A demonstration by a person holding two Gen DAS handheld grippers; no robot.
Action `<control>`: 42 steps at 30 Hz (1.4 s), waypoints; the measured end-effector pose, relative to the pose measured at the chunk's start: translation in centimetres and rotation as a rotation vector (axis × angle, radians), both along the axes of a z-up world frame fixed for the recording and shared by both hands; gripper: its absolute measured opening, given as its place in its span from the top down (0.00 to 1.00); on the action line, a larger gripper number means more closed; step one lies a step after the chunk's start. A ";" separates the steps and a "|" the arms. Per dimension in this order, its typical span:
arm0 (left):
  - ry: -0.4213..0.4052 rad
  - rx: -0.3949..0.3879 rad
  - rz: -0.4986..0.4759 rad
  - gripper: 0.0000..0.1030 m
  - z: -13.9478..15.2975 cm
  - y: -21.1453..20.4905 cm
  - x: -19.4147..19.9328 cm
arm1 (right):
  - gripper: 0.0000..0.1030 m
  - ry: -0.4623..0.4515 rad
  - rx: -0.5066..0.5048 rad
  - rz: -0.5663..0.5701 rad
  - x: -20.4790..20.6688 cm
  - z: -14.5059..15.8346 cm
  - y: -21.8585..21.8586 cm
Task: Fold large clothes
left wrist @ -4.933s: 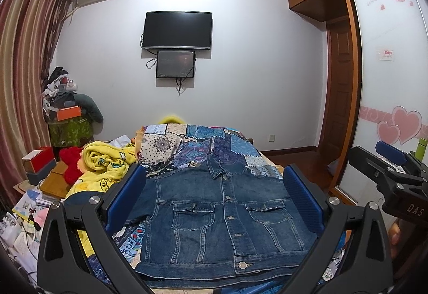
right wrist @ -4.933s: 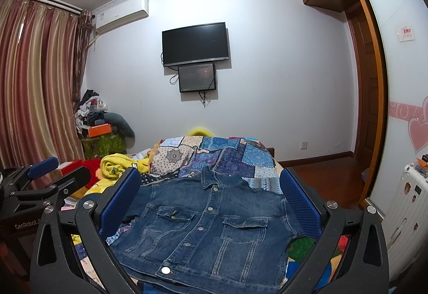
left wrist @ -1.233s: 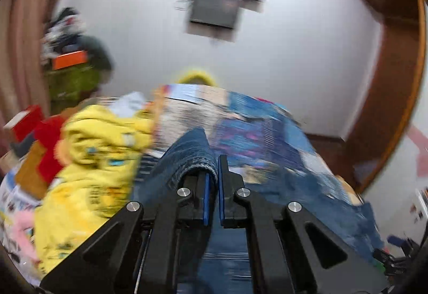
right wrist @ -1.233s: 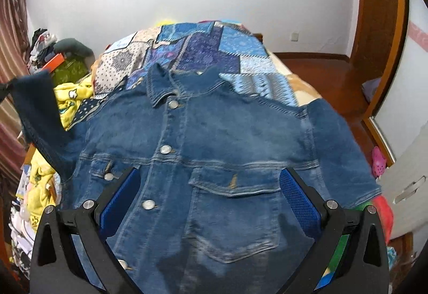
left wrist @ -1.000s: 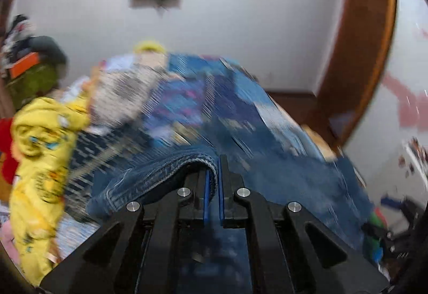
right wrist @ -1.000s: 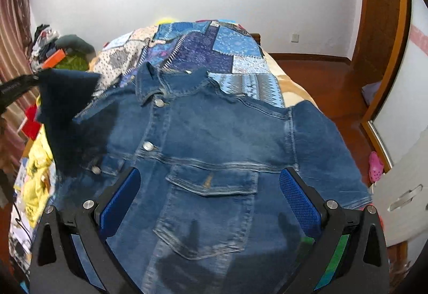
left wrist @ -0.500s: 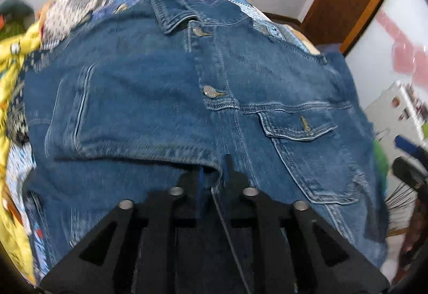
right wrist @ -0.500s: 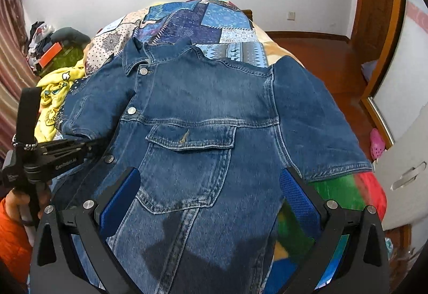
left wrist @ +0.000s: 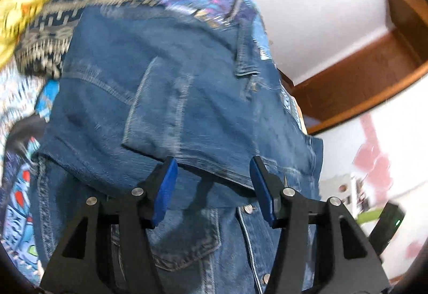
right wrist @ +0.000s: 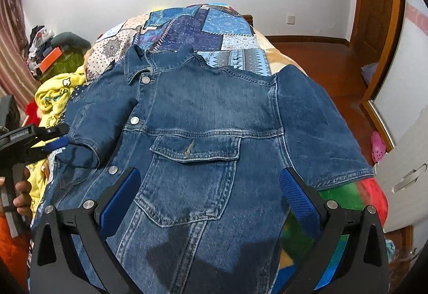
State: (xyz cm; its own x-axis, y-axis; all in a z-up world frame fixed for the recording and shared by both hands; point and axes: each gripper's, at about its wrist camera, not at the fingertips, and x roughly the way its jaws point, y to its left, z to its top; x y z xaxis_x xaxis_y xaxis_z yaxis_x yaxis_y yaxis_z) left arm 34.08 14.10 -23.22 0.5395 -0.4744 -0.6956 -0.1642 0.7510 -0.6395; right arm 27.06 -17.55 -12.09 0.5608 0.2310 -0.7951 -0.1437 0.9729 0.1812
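Note:
A blue denim jacket (right wrist: 208, 117) lies front up on the bed, collar away from me. Its left sleeve (right wrist: 96, 117) is folded in over the chest; the right sleeve (right wrist: 318, 128) still lies spread out. My left gripper (left wrist: 212, 181) is open and empty just at the folded sleeve's cuff edge (left wrist: 203, 168); it also shows at the left edge of the right wrist view (right wrist: 57, 137). My right gripper (right wrist: 208, 192) is open and empty, hovering above the jacket's lower front near the chest pocket (right wrist: 195, 152).
A patchwork quilt (right wrist: 214, 26) covers the bed. A yellow blanket (right wrist: 56, 96) lies bunched at the bed's left side. A wooden door (right wrist: 374, 5) and wood floor (right wrist: 329, 61) are to the right. A white cabinet (right wrist: 406, 160) stands at the right.
My left gripper carried the left sleeve across the jacket's chest, laid it down and opened. My right gripper stayed open and tilted down over the jacket.

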 end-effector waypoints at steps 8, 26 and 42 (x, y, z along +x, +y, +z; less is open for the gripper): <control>0.065 -0.118 0.096 0.47 -3.1 2.3 2.1 | 0.00 0.018 0.012 -0.035 0.5 -0.8 -1.0; -0.265 0.336 -0.097 0.90 10.9 -13.1 6.9 | 0.00 0.001 0.053 -0.156 -1.1 0.1 -6.9; 0.007 0.378 -0.557 0.84 1.7 -29.2 5.7 | 0.00 0.056 0.073 -0.277 -3.3 -1.3 -13.5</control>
State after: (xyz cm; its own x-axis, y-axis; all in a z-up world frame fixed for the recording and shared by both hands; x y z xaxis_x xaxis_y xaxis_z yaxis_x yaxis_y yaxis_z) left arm 39.76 -15.07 -21.52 0.2794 -0.4040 -0.8710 0.3097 0.8966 -0.3165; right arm 23.75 -31.05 -13.35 0.5660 0.1332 -0.8136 0.1380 0.9576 0.2528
